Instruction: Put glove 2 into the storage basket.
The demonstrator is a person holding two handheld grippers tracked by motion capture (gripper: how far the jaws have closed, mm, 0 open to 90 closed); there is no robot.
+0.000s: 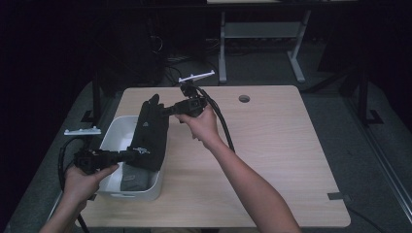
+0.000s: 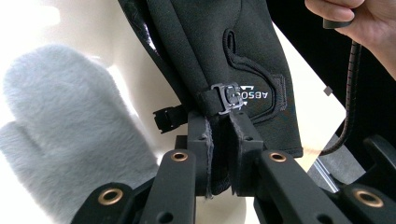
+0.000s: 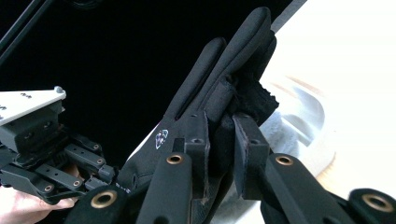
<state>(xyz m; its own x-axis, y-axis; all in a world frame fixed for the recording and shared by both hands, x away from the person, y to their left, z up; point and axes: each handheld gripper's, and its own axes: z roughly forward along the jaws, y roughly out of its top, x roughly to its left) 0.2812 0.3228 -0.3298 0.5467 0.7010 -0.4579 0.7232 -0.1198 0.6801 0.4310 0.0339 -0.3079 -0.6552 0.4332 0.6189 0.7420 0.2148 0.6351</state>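
A black glove (image 1: 149, 130) is stretched in the air over a white bin (image 1: 116, 133) at the table's left. My left gripper (image 1: 127, 156) is shut on the glove's cuff; in the left gripper view the jaws pinch the cuff edge (image 2: 219, 140) just below a small buckle (image 2: 226, 97). My right gripper (image 1: 167, 111) is shut on the finger end; in the right gripper view its pads clamp one glove finger (image 3: 219, 123) while the other fingers (image 3: 243, 51) stick up. A grey fluffy mitten (image 2: 65, 126) lies in the bin beneath.
The light wooden table (image 1: 272, 160) has a cable hole (image 1: 244, 98) at the back. The right gripper's cable (image 1: 221, 121) trails across the table. A dark folded item (image 1: 136, 179) lies in the bin's near end. Desk legs (image 1: 296, 58) stand behind the table.
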